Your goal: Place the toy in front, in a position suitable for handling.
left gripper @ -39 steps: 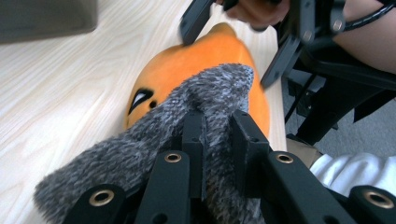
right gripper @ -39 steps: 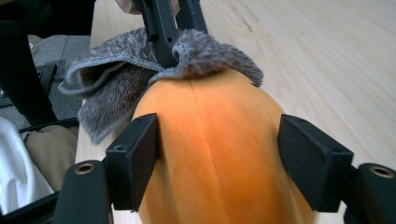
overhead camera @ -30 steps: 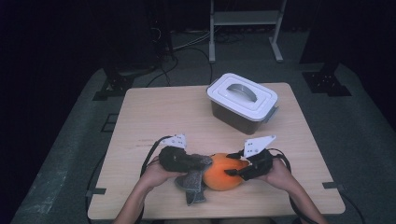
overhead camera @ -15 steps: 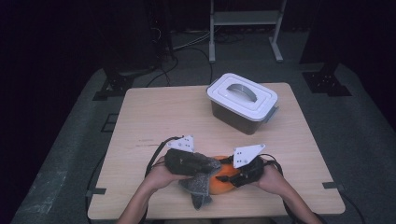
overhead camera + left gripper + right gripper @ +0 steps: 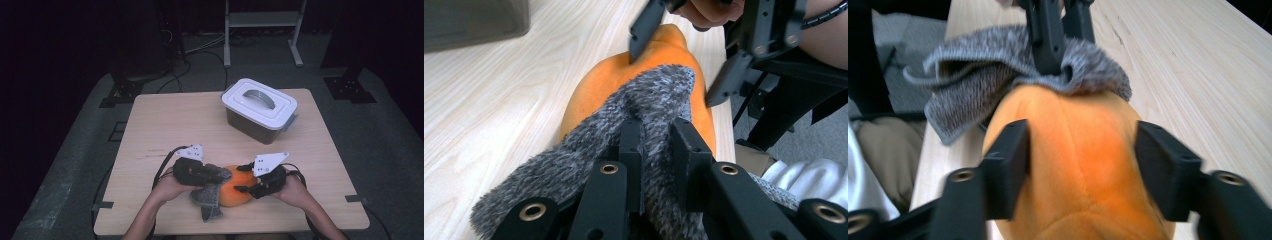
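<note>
From above, my bench [image 5: 200, 125] sits in a soft pool of light while the room around it falls to near black. My gripper views are brighter, the pale wood almost glaring; my own black fingers [image 5: 1008, 150] blur softly up close.

Looked like a lab or recording studio: dark walls, grey carpeted floor [image 5: 380, 150], loose cables [image 5: 200, 65] trailing behind a lone wooden bench [image 5: 170, 120], black stand feet [image 5: 350, 87] and a white metal rack [image 5: 262, 22] beyond.
</note>
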Available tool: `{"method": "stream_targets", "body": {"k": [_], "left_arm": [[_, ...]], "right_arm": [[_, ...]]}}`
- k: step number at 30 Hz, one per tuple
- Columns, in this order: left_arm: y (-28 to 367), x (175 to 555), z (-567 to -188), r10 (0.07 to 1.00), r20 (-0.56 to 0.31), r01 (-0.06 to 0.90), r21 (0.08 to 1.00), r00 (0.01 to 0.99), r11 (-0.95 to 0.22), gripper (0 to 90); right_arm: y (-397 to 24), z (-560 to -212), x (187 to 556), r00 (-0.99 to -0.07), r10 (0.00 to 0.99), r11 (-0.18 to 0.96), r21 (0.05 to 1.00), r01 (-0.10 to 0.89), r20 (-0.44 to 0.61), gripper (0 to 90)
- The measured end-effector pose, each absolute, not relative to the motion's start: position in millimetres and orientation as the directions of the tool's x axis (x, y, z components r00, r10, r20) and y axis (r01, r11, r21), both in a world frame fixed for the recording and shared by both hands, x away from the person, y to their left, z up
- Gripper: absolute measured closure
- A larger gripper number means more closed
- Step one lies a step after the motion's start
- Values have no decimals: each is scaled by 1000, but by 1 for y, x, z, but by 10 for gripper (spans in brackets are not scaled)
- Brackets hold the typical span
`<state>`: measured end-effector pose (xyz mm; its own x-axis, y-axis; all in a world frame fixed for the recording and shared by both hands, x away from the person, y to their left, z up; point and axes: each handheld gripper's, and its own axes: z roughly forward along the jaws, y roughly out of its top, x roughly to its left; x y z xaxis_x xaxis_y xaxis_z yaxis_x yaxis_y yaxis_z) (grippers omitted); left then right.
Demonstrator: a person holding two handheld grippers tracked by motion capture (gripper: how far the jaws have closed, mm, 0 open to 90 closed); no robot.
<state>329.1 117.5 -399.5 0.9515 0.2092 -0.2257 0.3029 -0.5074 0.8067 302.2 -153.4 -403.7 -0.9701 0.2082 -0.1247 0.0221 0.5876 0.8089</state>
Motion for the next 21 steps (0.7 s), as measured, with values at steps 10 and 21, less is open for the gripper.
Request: {"method": "stream_targets", "body": {"k": [10,21], "left_arm": [[134,341,-416,241,-297,379,795,924,-473,768],[122,336,-416,214,-308,374,798,927,-472,769]], "right_arm": [[-192,-411,322,-963,268,540,827,159,10,441],[-148,-404,309,-966,255,618,774,142,-27,302]]}}
